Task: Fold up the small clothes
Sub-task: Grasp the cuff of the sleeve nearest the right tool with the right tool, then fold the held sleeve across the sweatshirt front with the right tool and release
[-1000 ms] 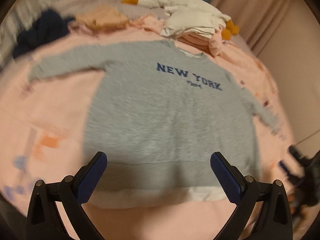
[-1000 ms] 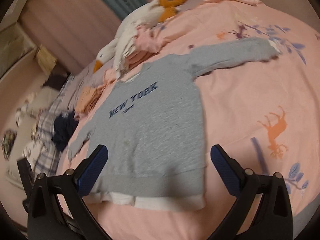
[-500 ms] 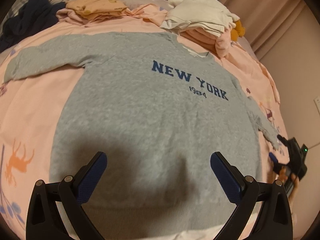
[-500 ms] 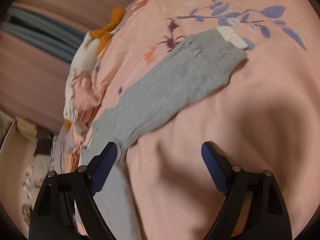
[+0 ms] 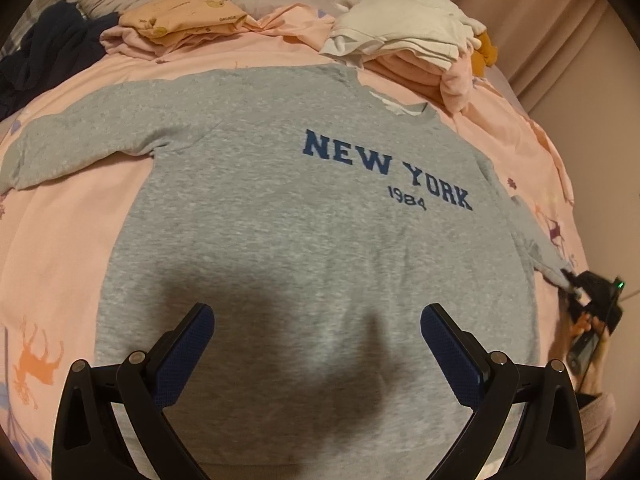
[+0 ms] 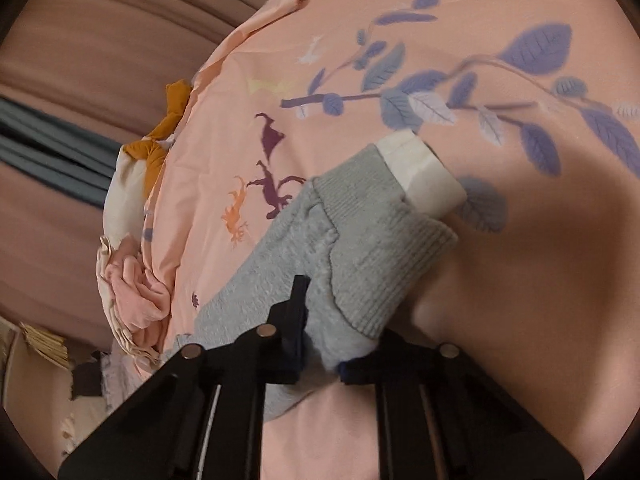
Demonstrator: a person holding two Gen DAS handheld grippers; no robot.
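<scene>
Sweatshirt (image 5: 312, 248) whole under spread left gripper (image 5: 316, 354); right gripper (image 6: 320, 344) pinches sleeve cuff (image 6: 380, 248).

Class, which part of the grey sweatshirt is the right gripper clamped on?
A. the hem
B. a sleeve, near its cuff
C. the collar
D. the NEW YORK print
B: the right gripper is shut on the sleeve just behind its ribbed cuff.
</scene>
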